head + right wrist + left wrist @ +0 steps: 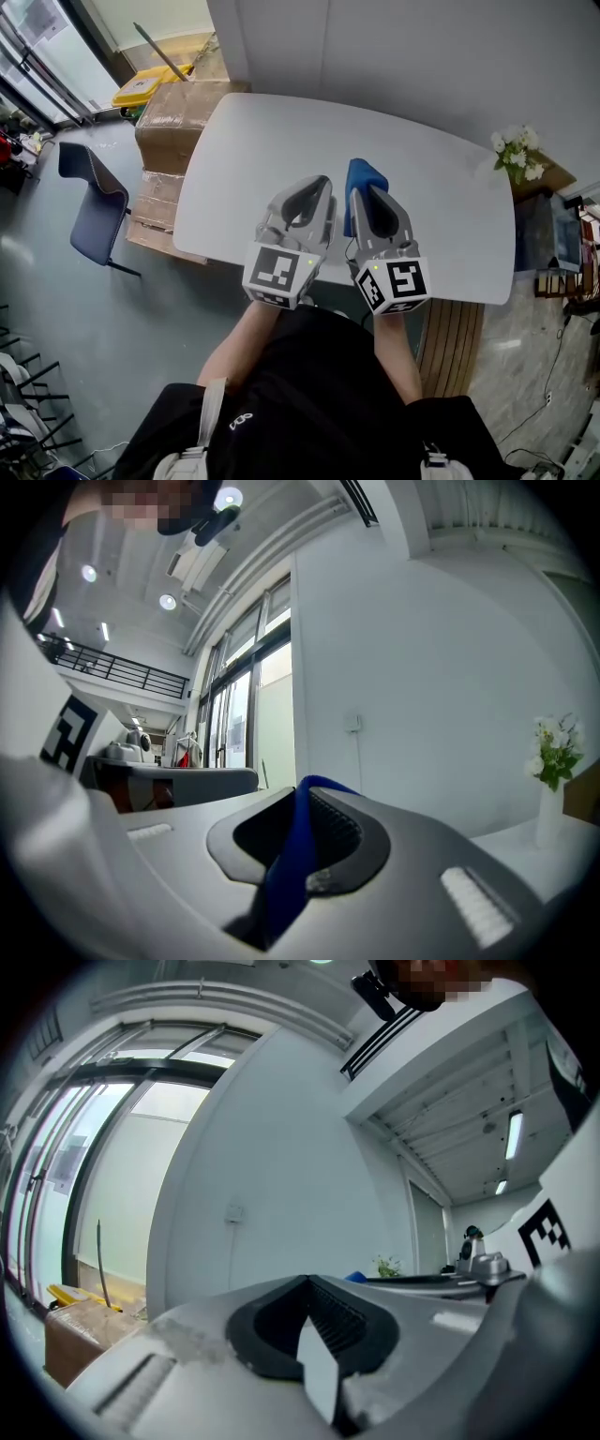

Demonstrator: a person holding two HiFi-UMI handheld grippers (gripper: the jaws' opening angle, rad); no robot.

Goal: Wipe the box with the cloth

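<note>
I hold both grippers level, side by side, over the near edge of the white table [422, 187]. My right gripper [364, 190] is shut on a blue cloth [361, 173]. In the right gripper view the cloth [286, 874] runs as a folded strip from the jaw tips [302, 789] back toward the camera. My left gripper [323, 183] is closed at the tips [305, 1283], with a thin white flat piece [319, 1372] pinched edge-on between the pads. What that piece is cannot be told. No box shows on the tabletop.
A vase of white flowers [516, 150] stands at the table's far right corner. Taped cardboard boxes [173, 112] are stacked on the floor left of the table, with a blue chair [94, 211] beside them. A grey wall rises behind the table.
</note>
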